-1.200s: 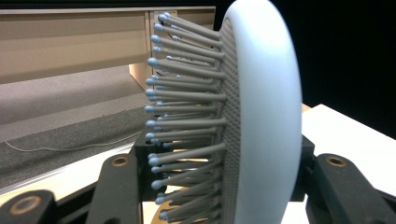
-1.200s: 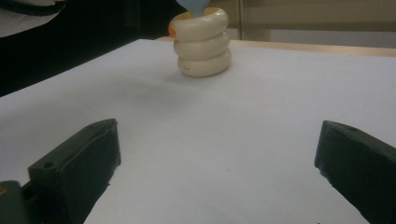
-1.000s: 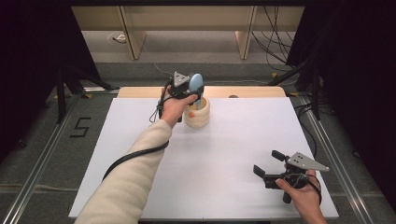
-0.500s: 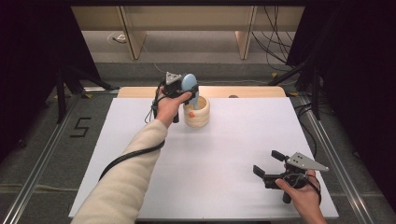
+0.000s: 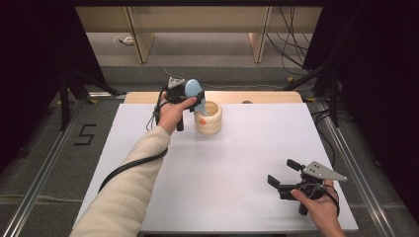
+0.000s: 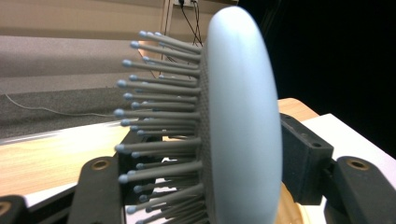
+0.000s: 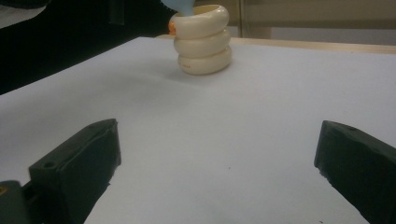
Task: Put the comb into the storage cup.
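Note:
A light-blue hairbrush [image 5: 192, 89] stands with its handle down in a cream ribbed cup [image 5: 208, 118] at the table's far middle. My left gripper [image 5: 196, 99] is at the cup's left rim, and its jaws have just been opening. In the left gripper view the brush head [image 6: 243, 130] is upright between the jaws, bristles toward the left one. I see no pad pressing on it. A small orange spot [image 5: 201, 119] sits on the cup's left side. My right gripper [image 5: 284, 173] rests open near the front right, facing the cup [image 7: 203, 39].
The white board [image 5: 237, 168] covers the table, with a wooden strip [image 5: 267, 97] along its far edge. Beyond it are a grey floor, cables and wooden furniture legs. Dark curtains and metal rails flank both sides.
My left hand and gripper have shifted a little to the left, and the brush head has leaned left with them. The right gripper has stayed still.

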The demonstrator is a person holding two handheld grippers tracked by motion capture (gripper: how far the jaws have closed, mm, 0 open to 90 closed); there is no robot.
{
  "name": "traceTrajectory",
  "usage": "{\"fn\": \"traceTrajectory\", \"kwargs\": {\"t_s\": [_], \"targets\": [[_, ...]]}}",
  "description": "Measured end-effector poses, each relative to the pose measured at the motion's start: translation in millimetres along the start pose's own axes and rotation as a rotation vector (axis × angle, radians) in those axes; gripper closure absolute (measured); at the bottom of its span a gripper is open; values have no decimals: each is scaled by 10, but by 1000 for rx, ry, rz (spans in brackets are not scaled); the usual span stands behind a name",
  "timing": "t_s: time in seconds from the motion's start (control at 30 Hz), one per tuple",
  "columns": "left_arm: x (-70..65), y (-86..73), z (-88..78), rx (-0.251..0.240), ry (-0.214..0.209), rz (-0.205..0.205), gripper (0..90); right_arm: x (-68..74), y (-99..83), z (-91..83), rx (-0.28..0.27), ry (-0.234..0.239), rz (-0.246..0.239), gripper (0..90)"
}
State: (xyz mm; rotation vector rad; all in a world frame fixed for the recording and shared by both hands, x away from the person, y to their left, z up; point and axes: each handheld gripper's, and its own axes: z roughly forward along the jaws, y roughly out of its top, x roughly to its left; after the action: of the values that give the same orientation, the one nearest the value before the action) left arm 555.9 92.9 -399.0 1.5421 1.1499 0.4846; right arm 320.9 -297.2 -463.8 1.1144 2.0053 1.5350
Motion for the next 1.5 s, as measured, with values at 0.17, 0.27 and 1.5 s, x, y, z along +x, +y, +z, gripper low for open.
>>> {"fn": "traceTrajectory", "kwargs": {"t_s": [0.17, 0.27, 1.5], "targets": [[40, 2, -33, 12, 1, -7, 341, 1, 0, 0, 0, -1, 0, 15], [56, -3, -48, 24, -8, -18, 295, -2, -2, 3, 0, -2, -2, 15], [228, -14, -262, 38, 8, -46, 0, -4, -4, 6, 2, -4, 1, 19]]}}
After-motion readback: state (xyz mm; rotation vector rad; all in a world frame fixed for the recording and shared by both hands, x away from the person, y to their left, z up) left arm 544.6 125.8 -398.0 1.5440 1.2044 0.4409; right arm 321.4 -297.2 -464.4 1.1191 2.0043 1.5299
